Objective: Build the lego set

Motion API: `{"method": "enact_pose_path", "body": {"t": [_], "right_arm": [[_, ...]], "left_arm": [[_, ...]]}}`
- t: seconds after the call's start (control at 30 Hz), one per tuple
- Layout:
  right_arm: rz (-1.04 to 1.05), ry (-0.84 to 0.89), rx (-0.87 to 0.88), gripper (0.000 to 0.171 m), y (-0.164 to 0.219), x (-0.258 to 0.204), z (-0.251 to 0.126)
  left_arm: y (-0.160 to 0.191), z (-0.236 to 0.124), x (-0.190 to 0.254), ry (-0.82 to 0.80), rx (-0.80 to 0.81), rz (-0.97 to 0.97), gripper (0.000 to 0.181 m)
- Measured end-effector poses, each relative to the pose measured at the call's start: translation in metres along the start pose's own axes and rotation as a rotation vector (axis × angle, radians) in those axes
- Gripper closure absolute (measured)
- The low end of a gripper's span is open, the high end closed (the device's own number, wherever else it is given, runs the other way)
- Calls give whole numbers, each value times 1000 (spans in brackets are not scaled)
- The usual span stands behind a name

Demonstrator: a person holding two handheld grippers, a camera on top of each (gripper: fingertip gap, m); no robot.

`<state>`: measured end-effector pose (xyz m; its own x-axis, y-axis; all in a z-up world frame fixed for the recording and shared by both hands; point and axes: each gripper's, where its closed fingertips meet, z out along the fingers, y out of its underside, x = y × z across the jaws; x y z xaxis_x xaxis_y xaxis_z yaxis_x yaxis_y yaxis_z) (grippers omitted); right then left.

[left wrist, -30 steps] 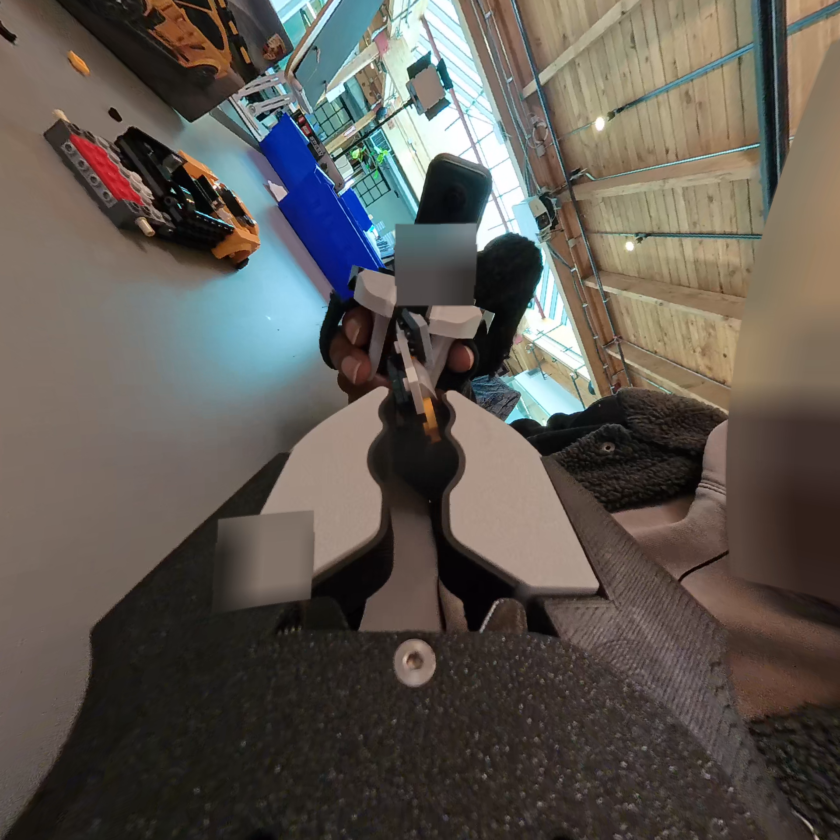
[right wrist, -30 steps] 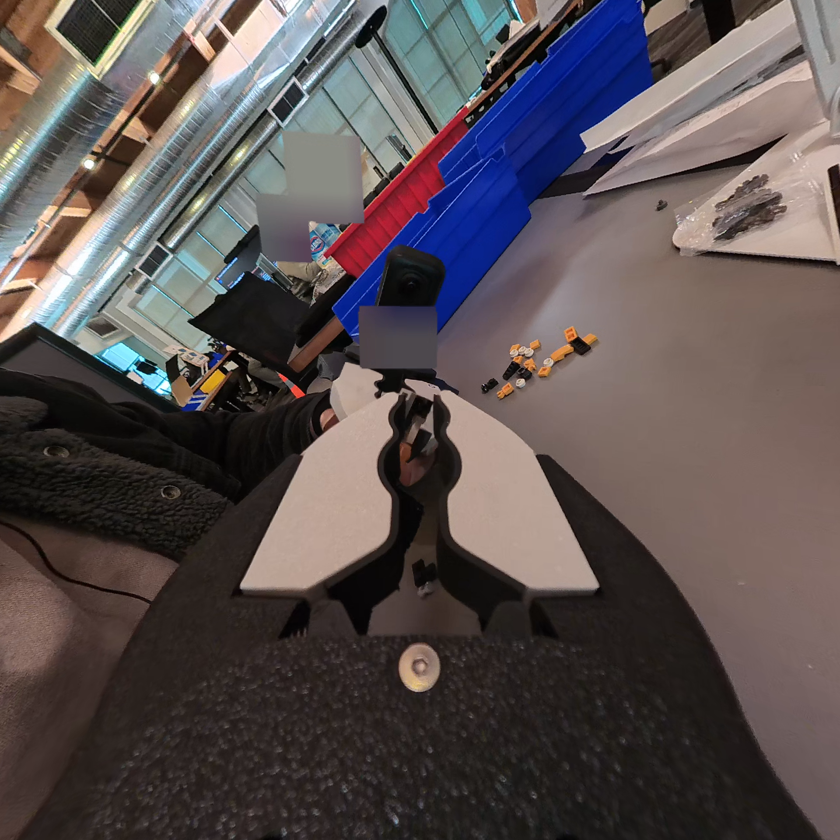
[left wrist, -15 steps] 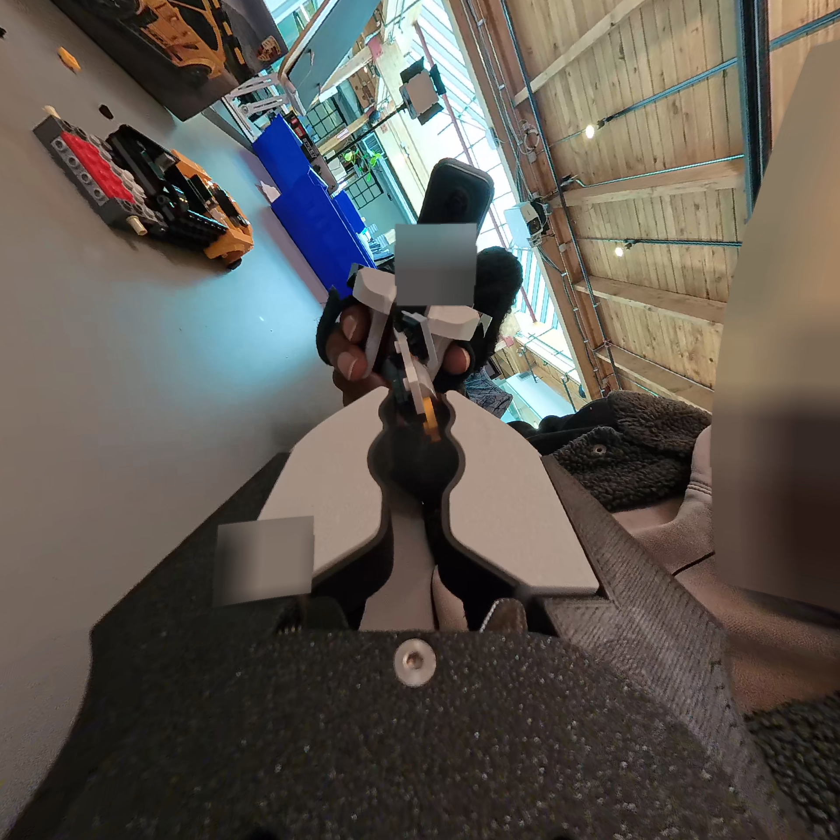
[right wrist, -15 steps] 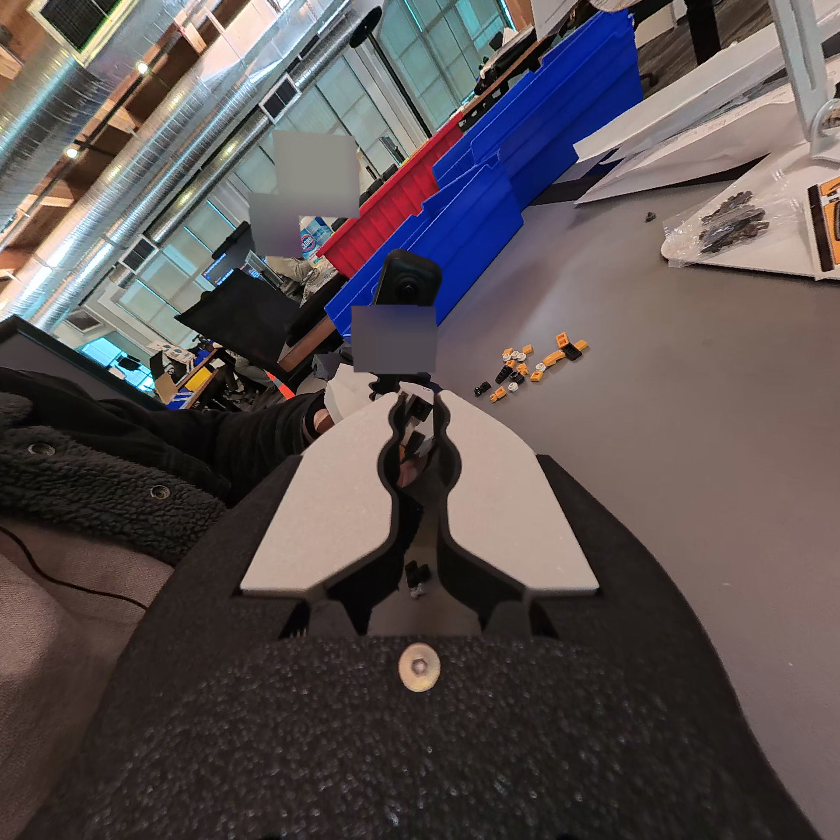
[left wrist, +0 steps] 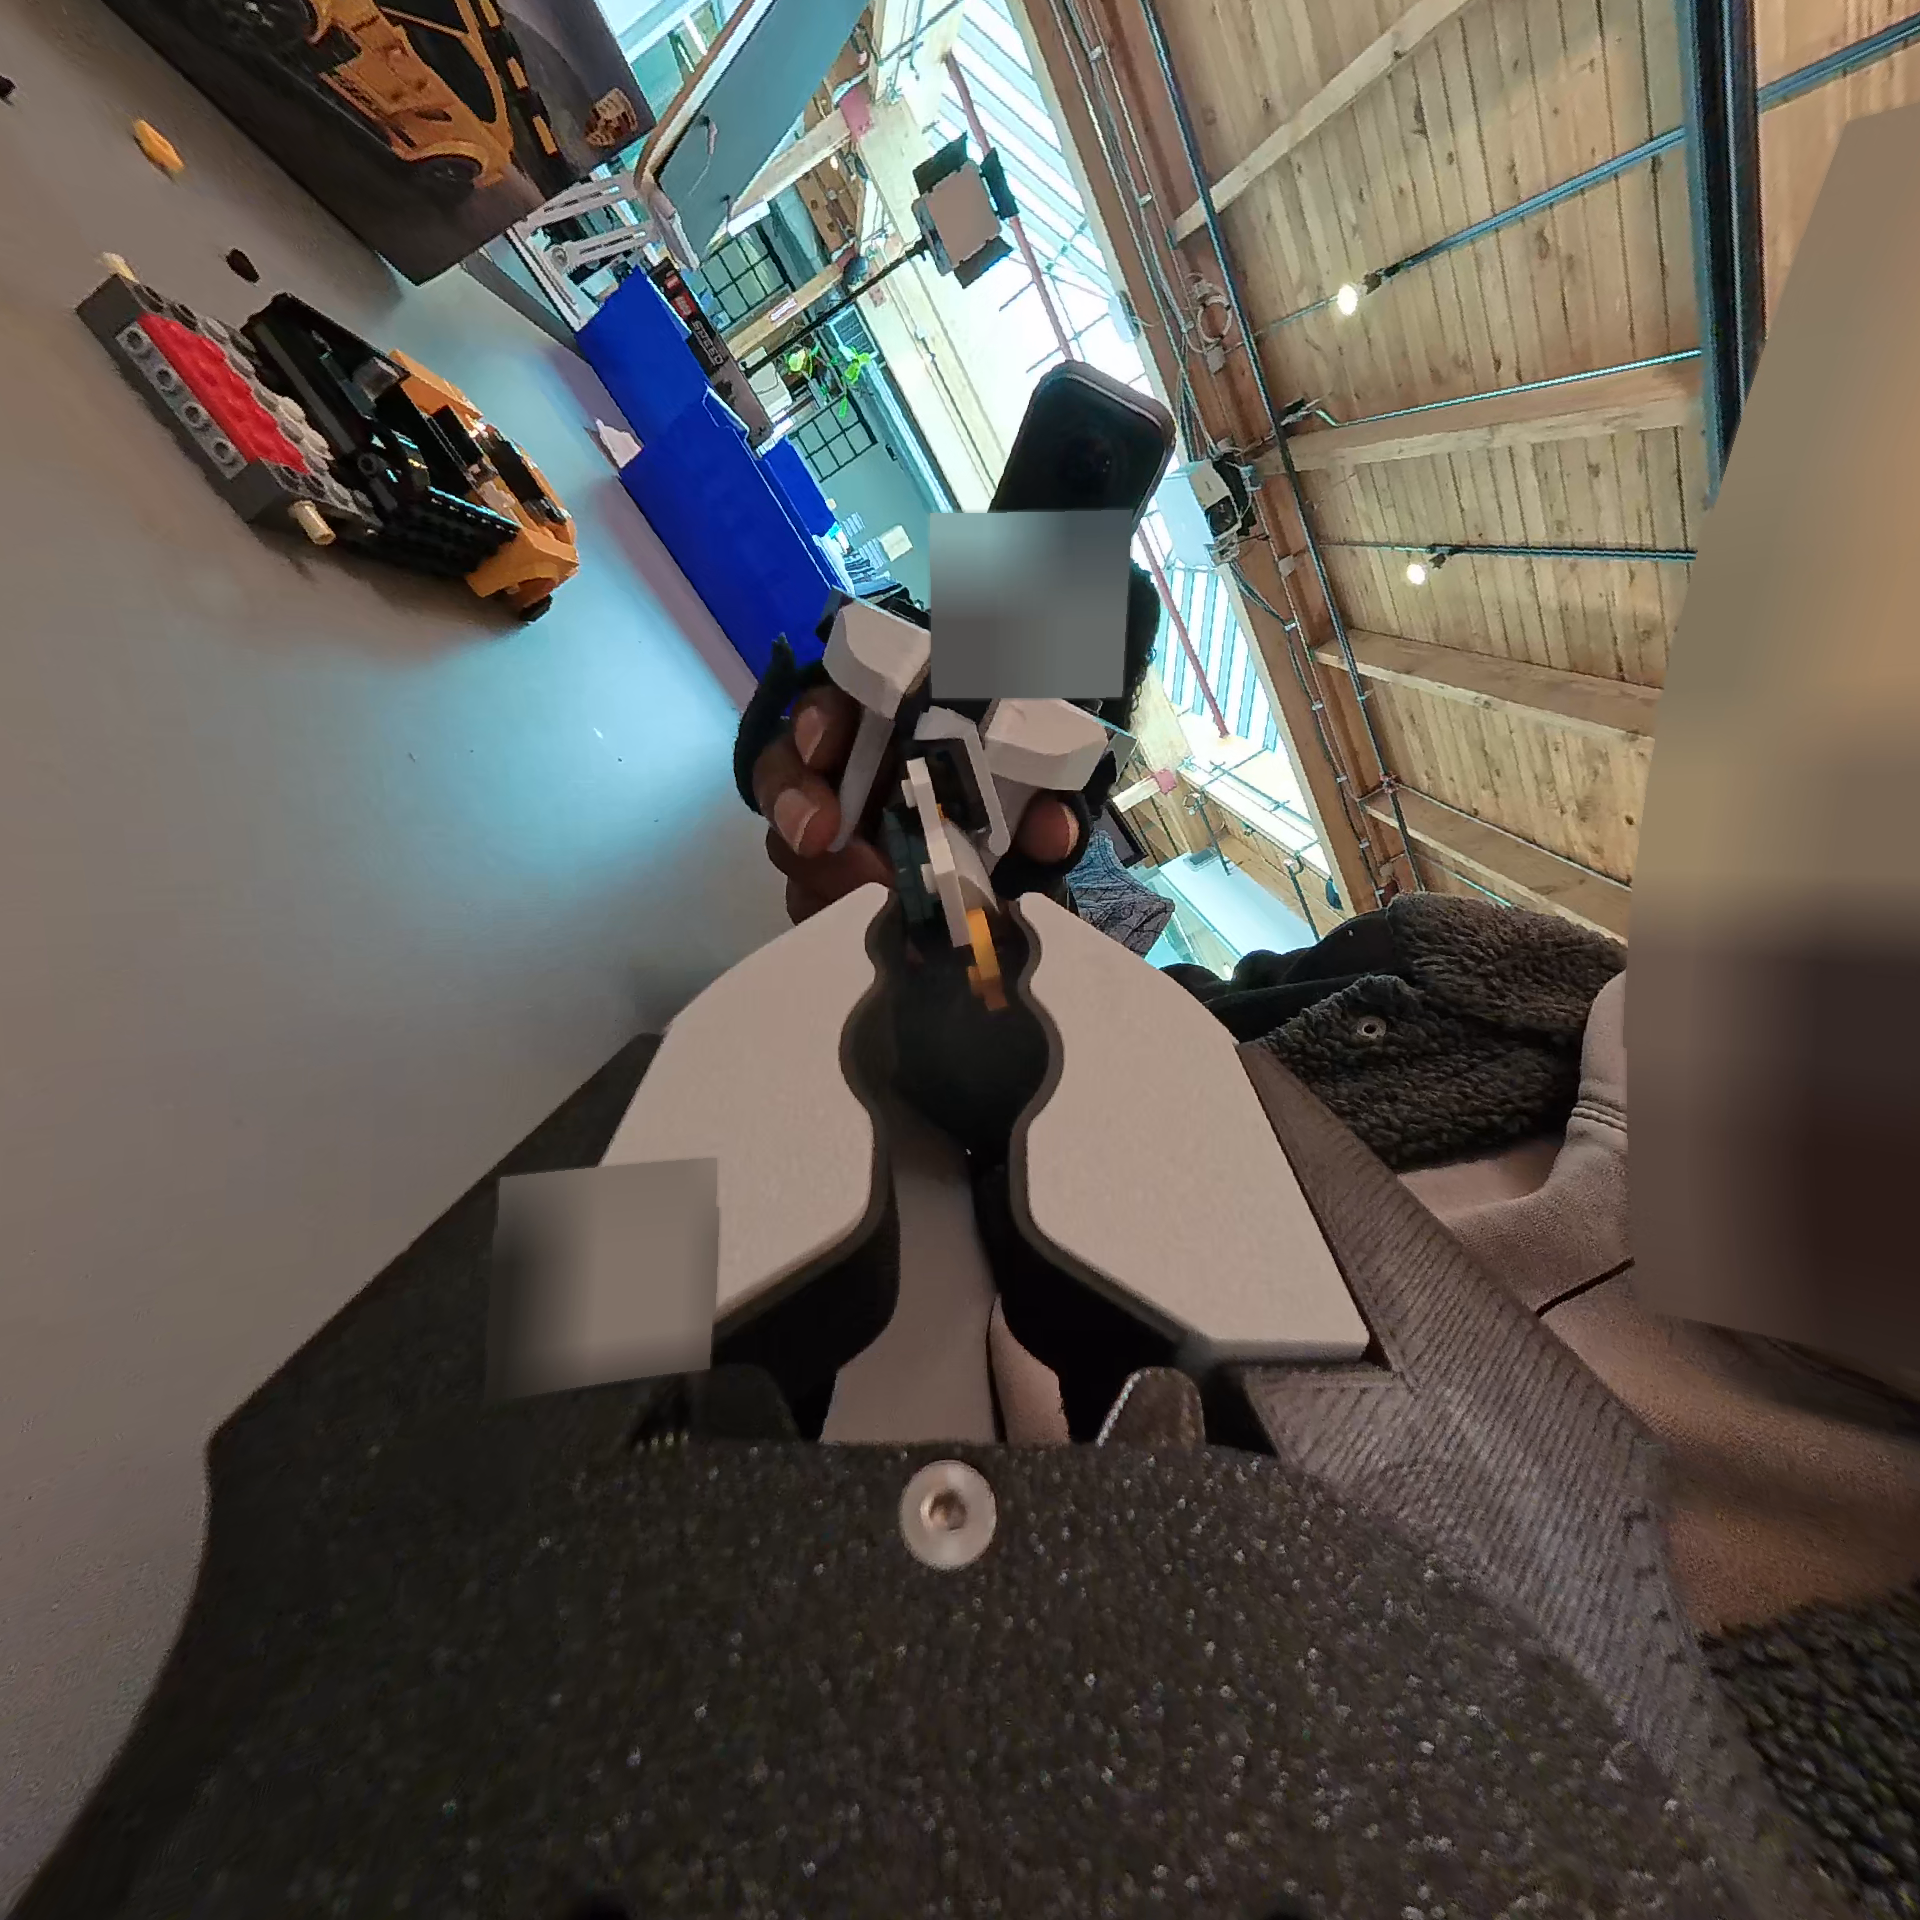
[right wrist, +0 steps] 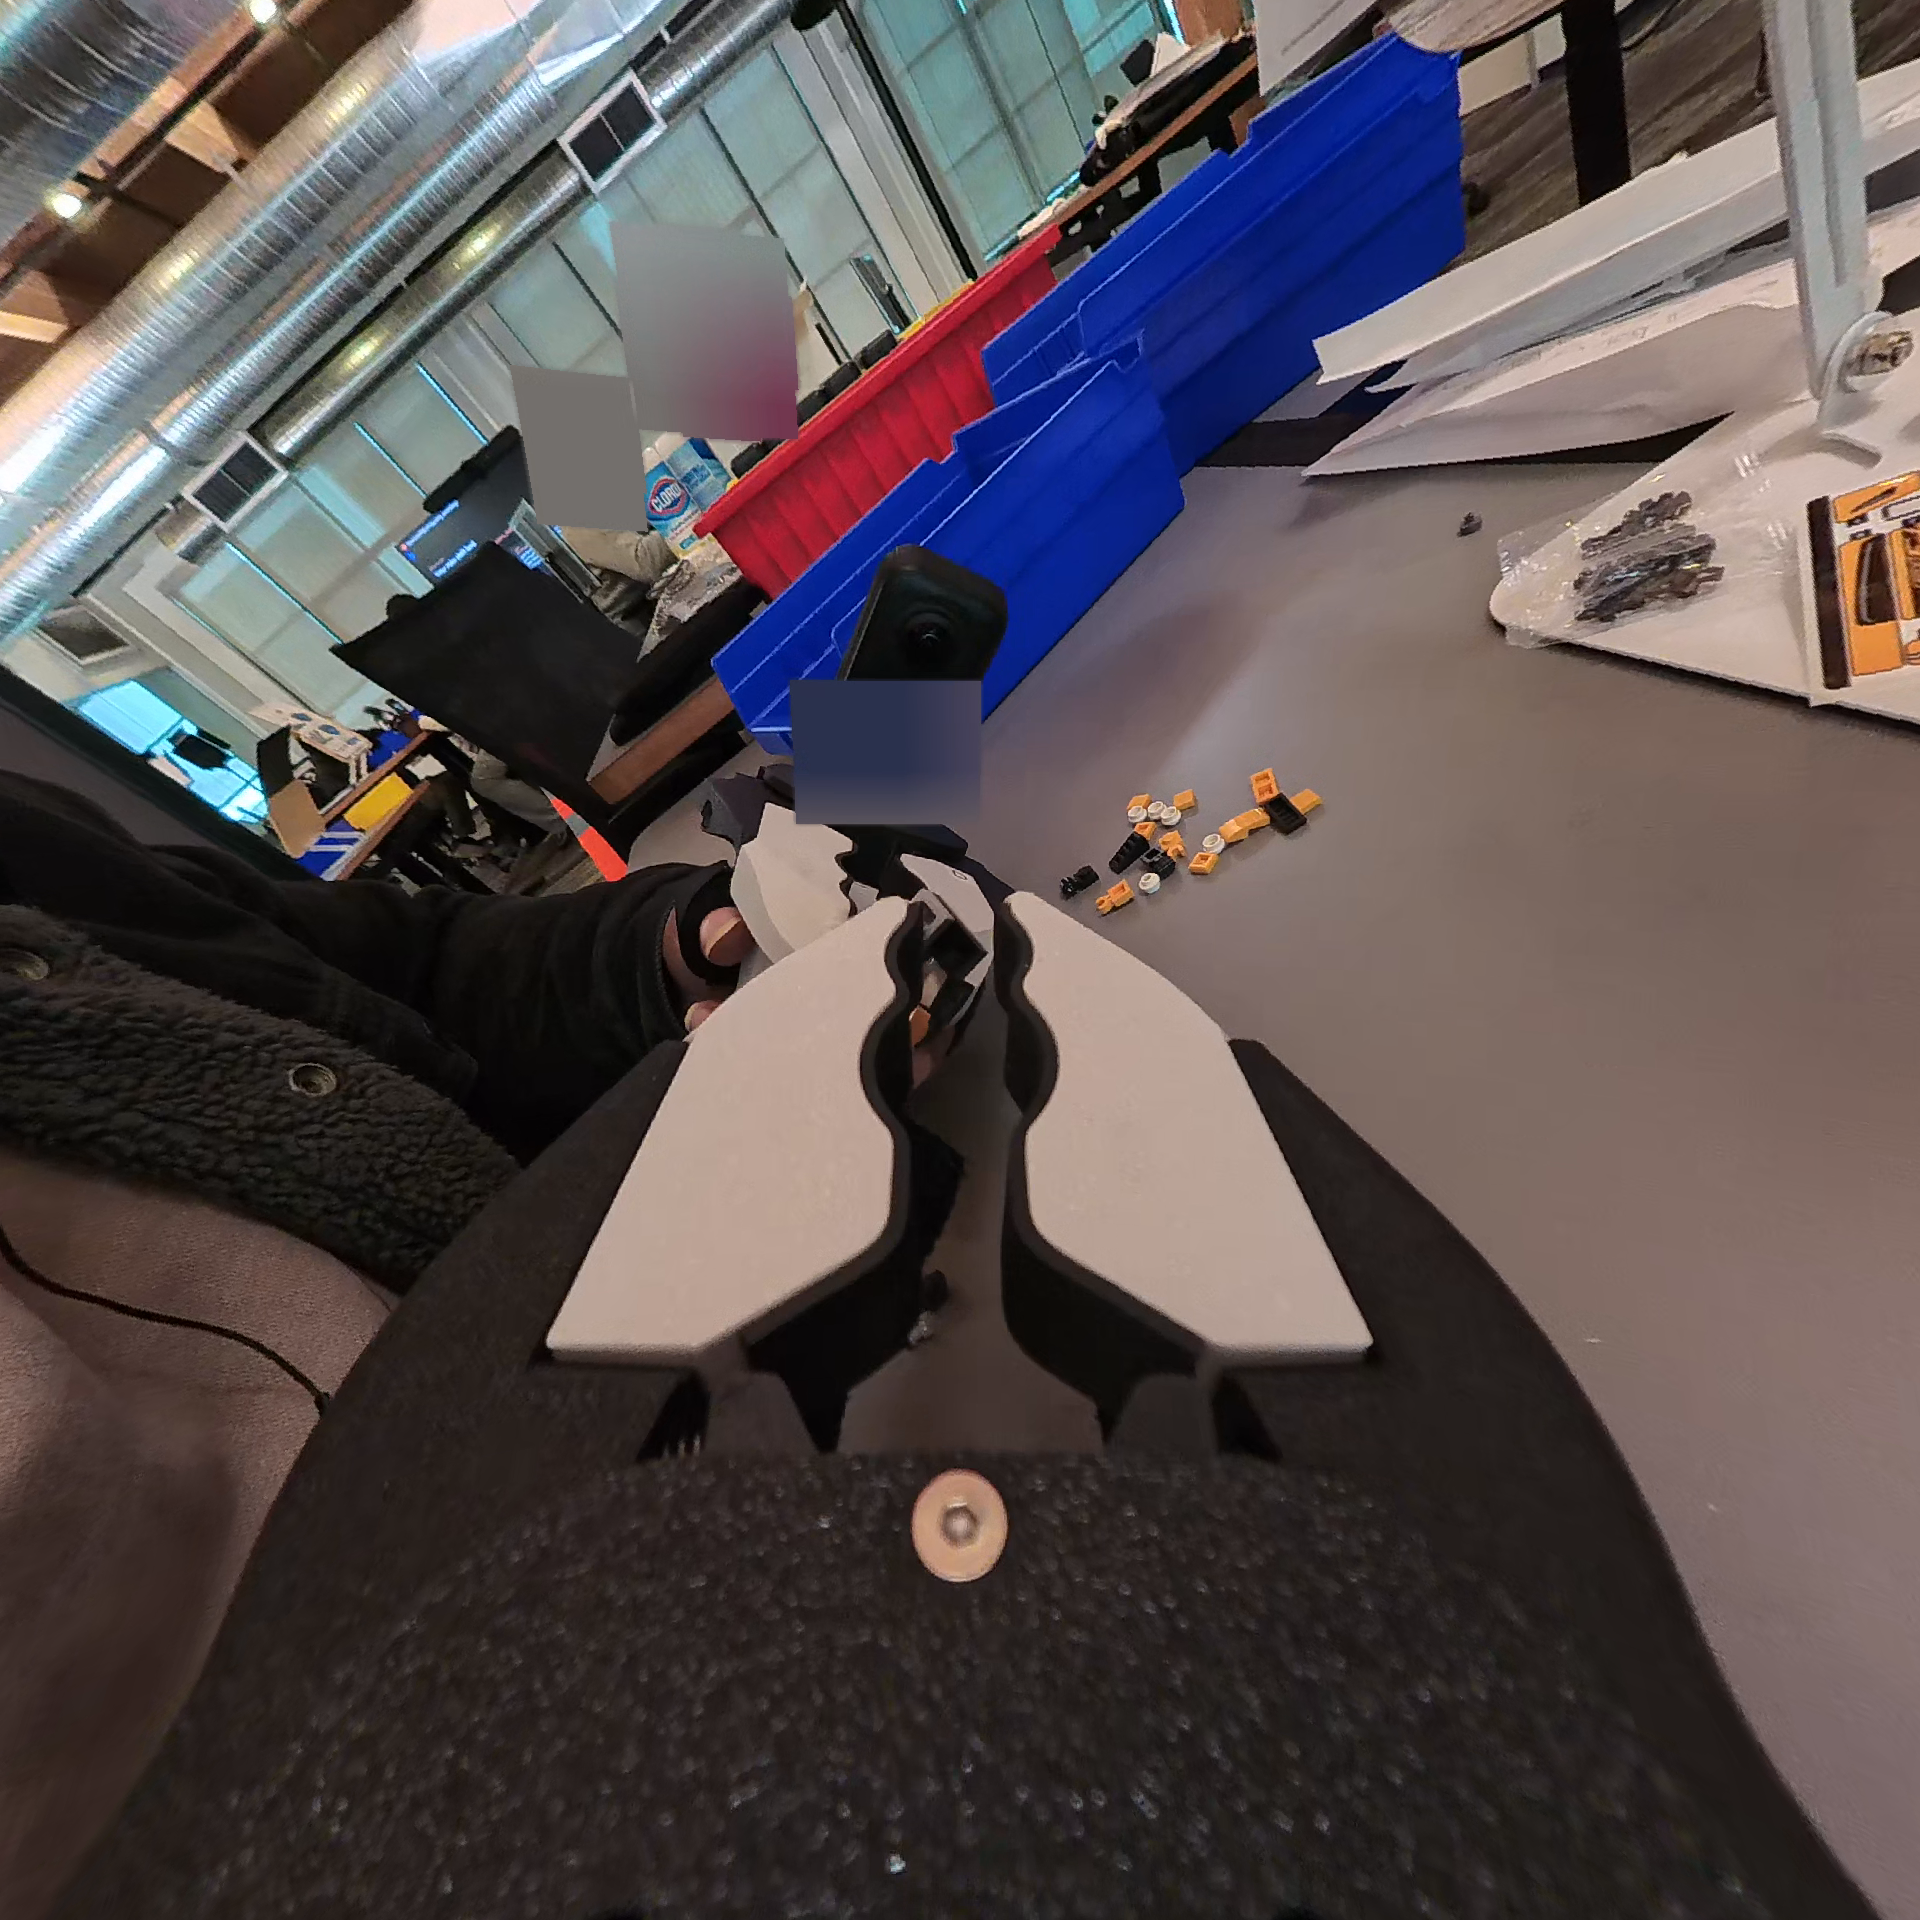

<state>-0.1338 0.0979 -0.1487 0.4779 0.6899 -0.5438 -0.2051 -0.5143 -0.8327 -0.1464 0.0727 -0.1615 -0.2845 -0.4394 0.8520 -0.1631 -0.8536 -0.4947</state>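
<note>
My left gripper [left wrist: 951, 914] is shut on a small lego sub-assembly [left wrist: 940, 883] of white, black, teal and orange pieces, held in the air above the grey table [left wrist: 312, 831]. My right gripper [right wrist: 951, 914] faces it tip to tip and is shut on the far end of the same sub-assembly [right wrist: 951, 951]. In the left wrist view the right gripper [left wrist: 914, 821] shows with a gloved hand behind it. The partly built orange and black car [left wrist: 332, 457] with a red plate lies on the table at far left.
Loose orange, black and white pieces [right wrist: 1195, 842] lie on the table ahead of the right gripper. A bag of black parts [right wrist: 1642, 561] and a booklet [right wrist: 1870, 592] lie far right. Blue bins [right wrist: 1039, 520] and a red bin [right wrist: 883, 436] stand behind. The set's box [left wrist: 416, 94] stands beyond the car. The grippers are tip to tip, or close to it.
Both grippers stay shut on the sub-assembly. They have shifted and tilted slightly together; the right wrist view now shows more of the table and booklet.
</note>
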Motion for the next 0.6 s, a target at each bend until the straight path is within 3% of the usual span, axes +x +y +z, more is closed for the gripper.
{"method": "enact_pose_path", "body": {"t": [0.37,0.6], "right_arm": [[85,-53,9,153,-5,0,-6],[223,-179,-101,144,10,-10,-7]], "left_arm": [[-2,-1,2,26,19,-41,164],[-3,-2,2,30,23,-43,164]]}}
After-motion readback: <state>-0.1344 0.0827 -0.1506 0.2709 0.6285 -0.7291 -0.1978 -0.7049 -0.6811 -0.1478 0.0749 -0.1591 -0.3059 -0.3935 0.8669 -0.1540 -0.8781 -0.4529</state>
